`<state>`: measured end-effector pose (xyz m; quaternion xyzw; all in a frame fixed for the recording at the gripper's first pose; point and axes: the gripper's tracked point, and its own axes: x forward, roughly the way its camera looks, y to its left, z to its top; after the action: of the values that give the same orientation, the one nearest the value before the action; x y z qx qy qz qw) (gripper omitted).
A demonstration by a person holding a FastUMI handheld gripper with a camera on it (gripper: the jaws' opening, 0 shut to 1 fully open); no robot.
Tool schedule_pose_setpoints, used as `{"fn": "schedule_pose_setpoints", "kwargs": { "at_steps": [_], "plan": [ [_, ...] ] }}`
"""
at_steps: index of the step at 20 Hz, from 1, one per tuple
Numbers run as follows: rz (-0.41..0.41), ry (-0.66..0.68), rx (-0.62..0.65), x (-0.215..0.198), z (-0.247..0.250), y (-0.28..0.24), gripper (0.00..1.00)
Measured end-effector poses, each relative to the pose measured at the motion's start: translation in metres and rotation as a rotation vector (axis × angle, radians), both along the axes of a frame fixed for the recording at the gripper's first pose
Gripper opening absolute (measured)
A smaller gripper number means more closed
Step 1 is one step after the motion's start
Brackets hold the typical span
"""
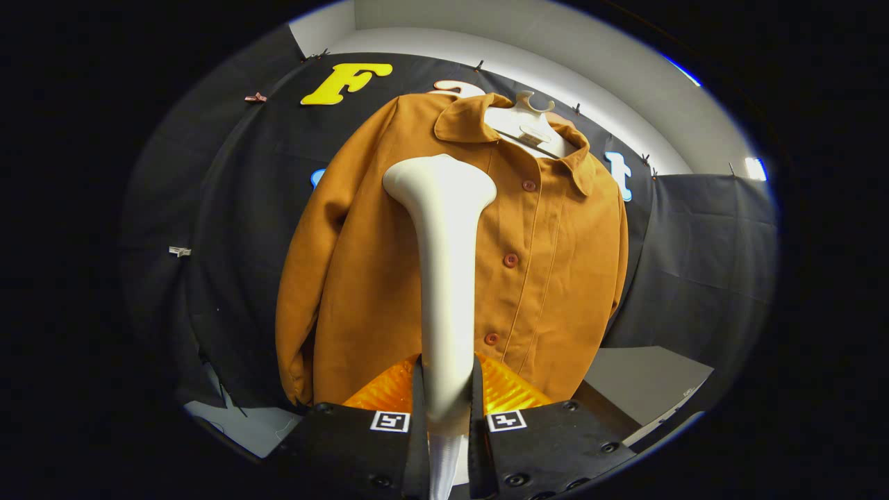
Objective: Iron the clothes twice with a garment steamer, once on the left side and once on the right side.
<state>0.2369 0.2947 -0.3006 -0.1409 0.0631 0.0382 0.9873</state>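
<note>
Jacket (389, 278) is hanging buttoned on its hanger (528, 128) against the booth wall, just beyond the steamer (448, 278) head, which I'm aiming at its upper chest beside the placket. Gripper (446, 410) fingers are pinching the steamer's handle from both sides, so I'm worrying it's pivoting in that narrow pinch. If I'm pushing too hard, I'm probably snagging a button (510, 260) or swinging the jacket aside.

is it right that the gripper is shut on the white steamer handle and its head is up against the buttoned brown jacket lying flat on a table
Not quite. The gripper is shut on the white steamer, its head up at the buttoned brown jacket, but the gripper view shows the jacket hanging upright on a white hanger before the black cloth wall, not flat on a table.
</note>
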Motion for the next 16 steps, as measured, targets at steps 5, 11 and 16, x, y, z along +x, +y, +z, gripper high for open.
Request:
{"fn": "schedule_pose_setpoints", "kwargs": {
  "at_steps": [5,11,16],
  "plan": [
    [-0.009,0.048,-0.011,-0.009,-0.032,-0.009,0.26],
    [-0.014,0.13,-0.013,-0.019,-0.072,-0.017,0.26],
    [-0.019,0.205,0.001,-0.029,-0.105,-0.022,0.26]
  ]
}}
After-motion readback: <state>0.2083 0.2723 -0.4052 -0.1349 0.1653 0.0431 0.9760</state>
